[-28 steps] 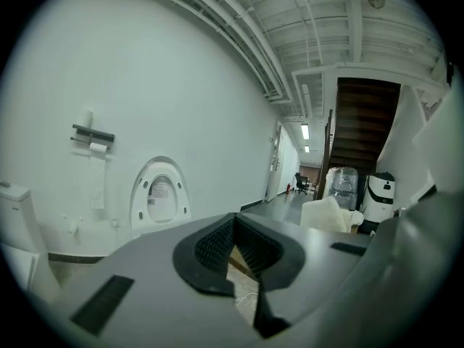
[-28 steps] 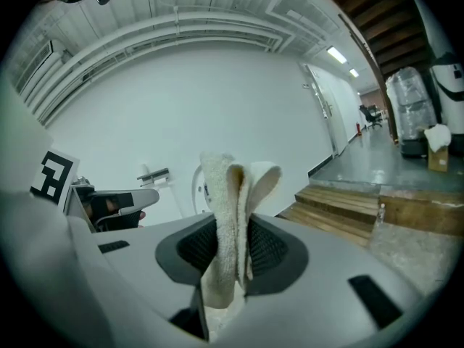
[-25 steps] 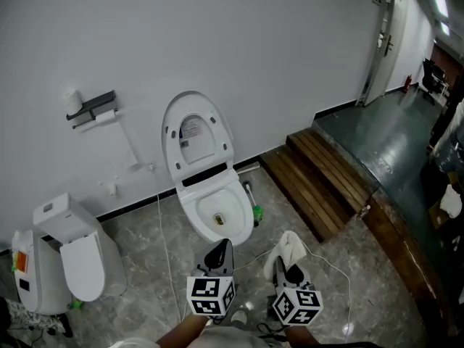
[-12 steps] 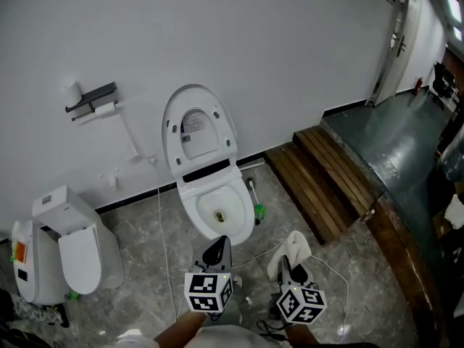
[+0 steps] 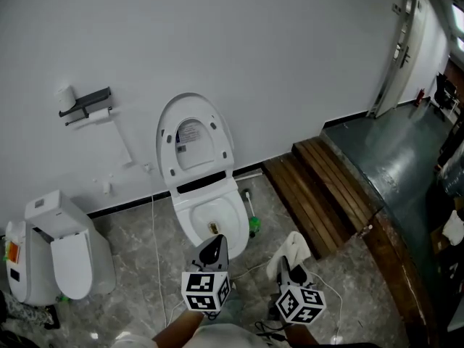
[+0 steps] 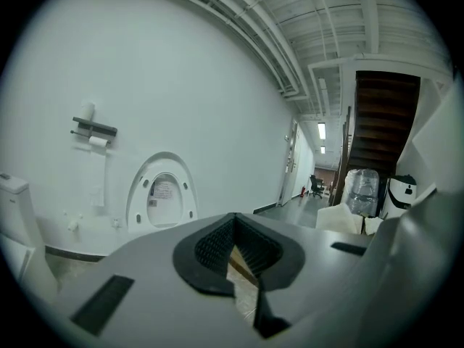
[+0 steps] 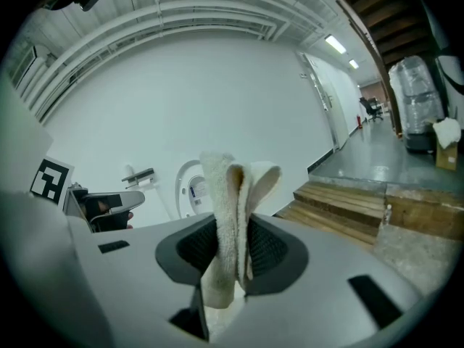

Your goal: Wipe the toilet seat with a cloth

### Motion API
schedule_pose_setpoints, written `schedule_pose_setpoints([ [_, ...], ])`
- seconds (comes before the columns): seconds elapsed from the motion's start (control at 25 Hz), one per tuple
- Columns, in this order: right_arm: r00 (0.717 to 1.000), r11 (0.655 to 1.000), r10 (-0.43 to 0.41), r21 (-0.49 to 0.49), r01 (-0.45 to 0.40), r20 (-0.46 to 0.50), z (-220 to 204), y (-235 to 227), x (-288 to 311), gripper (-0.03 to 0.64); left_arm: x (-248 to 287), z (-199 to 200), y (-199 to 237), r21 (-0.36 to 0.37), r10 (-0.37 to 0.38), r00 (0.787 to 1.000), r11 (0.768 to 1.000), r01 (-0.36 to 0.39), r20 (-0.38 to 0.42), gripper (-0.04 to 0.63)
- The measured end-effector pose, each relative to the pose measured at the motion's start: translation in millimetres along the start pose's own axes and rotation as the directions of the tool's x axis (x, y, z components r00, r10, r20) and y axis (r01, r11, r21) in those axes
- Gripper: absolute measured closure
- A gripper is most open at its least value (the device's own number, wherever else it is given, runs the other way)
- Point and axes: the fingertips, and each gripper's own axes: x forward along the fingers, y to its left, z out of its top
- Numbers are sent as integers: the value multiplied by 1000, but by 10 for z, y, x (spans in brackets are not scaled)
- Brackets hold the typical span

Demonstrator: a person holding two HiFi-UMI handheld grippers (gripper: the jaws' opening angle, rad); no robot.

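A white toilet [image 5: 210,212] stands against the wall with its lid and seat [image 5: 193,142] raised upright; in the left gripper view the raised seat [image 6: 162,198] shows ahead. My left gripper [image 5: 212,251] hangs just in front of the bowl's front rim, shut with nothing between its jaws [image 6: 233,246]. My right gripper [image 5: 288,267] is to its right, over the floor, shut on a folded white cloth [image 5: 291,251] that sticks up from the jaws [image 7: 233,223]. Neither gripper touches the toilet.
A second white toilet unit [image 5: 54,249] stands at the left. A paper holder [image 5: 85,106] hangs on the wall. A toilet brush [image 5: 251,216] lies right of the bowl. Wooden steps [image 5: 326,194] rise at the right. White cables [image 5: 156,252] run across the marbled floor.
Both grippers have drifted slightly forward toward the toilet, and the view has shifted so the toilet sits a little further left. Both grips are unchanged.
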Motion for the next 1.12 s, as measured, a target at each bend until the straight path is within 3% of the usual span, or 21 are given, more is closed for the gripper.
schedule_pose_setpoints([
  [0.56,996,997,78,-2,-79,-36,440,3,978,520,748,317,266,2,77,997,997,-77,30,586],
  [1.12,975,979,187,-62,-195,-119,693,399,1962,520,1212,561,930,-42,205,977,978,-203,61,584],
])
